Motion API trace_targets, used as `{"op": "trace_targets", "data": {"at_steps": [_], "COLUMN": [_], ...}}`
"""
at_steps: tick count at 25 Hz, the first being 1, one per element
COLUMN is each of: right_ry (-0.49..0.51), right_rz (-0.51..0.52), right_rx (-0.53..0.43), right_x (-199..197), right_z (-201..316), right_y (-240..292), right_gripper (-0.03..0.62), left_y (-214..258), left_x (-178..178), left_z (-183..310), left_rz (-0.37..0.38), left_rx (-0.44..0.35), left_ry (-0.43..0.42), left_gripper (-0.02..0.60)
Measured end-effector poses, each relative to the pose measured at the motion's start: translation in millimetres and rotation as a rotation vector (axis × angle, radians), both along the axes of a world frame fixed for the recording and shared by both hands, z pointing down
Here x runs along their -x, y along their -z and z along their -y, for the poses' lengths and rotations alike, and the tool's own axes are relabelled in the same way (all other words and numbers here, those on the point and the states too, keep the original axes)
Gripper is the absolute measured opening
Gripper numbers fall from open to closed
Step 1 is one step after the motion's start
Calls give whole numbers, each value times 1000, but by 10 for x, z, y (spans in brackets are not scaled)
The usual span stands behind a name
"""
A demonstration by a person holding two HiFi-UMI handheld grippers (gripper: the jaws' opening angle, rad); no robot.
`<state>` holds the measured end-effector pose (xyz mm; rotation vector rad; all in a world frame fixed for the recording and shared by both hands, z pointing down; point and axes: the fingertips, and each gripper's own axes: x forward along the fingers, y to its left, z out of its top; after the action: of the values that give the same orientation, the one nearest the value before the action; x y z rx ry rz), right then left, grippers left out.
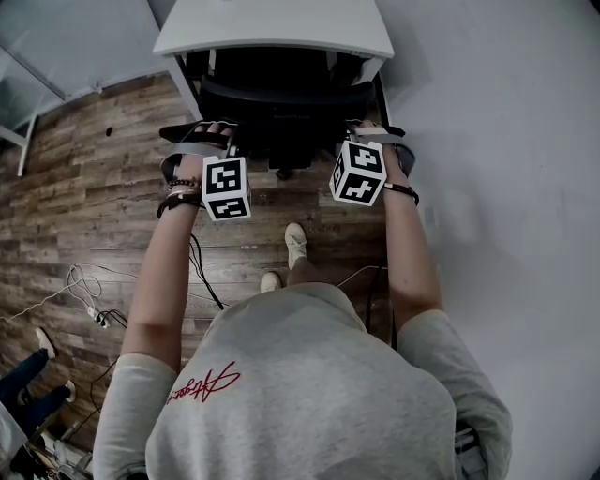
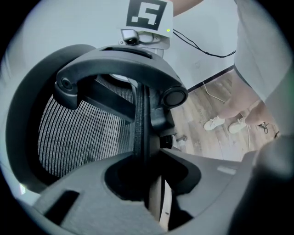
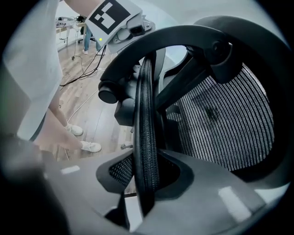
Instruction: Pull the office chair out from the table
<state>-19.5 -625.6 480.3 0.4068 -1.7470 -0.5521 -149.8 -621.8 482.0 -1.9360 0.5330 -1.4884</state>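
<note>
A black mesh office chair [image 1: 281, 112] stands tucked under the white table [image 1: 272, 26] at the top of the head view. My left gripper [image 1: 217, 141] grips the left edge of its backrest and my right gripper [image 1: 361, 136] grips the right edge. In the left gripper view the backrest's thin rim [image 2: 139, 124] runs straight between the jaws of the left gripper [image 2: 146, 160], which press on it. The right gripper view shows the same: the mesh-covered rim [image 3: 146, 137] is pinched in the right gripper [image 3: 146, 179]. The curved headrest bar [image 2: 119, 62] arches above the mesh.
Behind the chair lies wood flooring with black and white cables [image 1: 197, 272] and a power strip [image 1: 97, 316] at the left. My white shoes [image 1: 295, 244] stand just behind the chair. Pale floor [image 1: 506, 141] spreads to the right. Another person's legs [image 1: 23, 380] show at the bottom left.
</note>
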Motion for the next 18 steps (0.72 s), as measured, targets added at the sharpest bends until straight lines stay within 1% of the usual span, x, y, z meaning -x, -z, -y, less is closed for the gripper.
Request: {"op": "trace_targets", "data": {"at_steps": [2,6,9,15,18], "right_ry": [-3,-13,-15,-18,-14], "right_rz": [1,3,2,0,0], "right_rx": [2,-2,-1,19,14], "right_x": [0,25,30,26,32], "right_z": [2,-38,-51,-67,-57], "right_y": [-17,-21,-16,-11,-8], "right_gripper": [107,106,107,109,107], "left_y": [-17,-24,-16,-17,-16], "left_x": [-1,26,31,32,35], "left_z": [12,-14,-25,-45,-38], "left_rz": [2,3,4,3,4], "left_rx": [-8,12,7,15,15], "left_ry": [-3,-8,-14,-4,-5], "left_gripper": [92,94,94,94,94]}}
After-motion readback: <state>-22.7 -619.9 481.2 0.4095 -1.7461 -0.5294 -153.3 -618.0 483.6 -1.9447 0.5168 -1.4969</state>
